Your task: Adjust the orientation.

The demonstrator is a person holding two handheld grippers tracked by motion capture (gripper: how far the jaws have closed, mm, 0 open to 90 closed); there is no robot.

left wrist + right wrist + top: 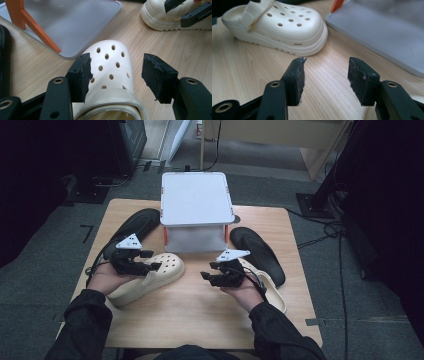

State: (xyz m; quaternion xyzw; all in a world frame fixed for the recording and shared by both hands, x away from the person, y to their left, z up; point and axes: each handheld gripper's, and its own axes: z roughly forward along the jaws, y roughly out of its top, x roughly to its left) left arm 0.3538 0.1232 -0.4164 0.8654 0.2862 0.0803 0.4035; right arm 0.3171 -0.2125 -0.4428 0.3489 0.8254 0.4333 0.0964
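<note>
Two cream clogs lie on the wooden table [200, 315]. The left clog [155, 277] points toward the middle, and my left gripper [151, 260] stands open over its heel end. In the left gripper view this gripper [116, 75] has its jaws on either side of the holed upper of the clog [110, 65], with the left pad close against it. The right clog [272, 290] lies partly under the right hand. My right gripper [206, 276] is open over bare wood; in the right gripper view [325, 77] nothing sits between its jaws, and the left clog [282, 27] lies beyond.
A white two-level rack [196, 200] with orange legs stands at the back middle; its grey base plate [75, 22] is close to the left clog's toe. One black slipper [132, 227] lies left of the rack and another [257, 252] right of it.
</note>
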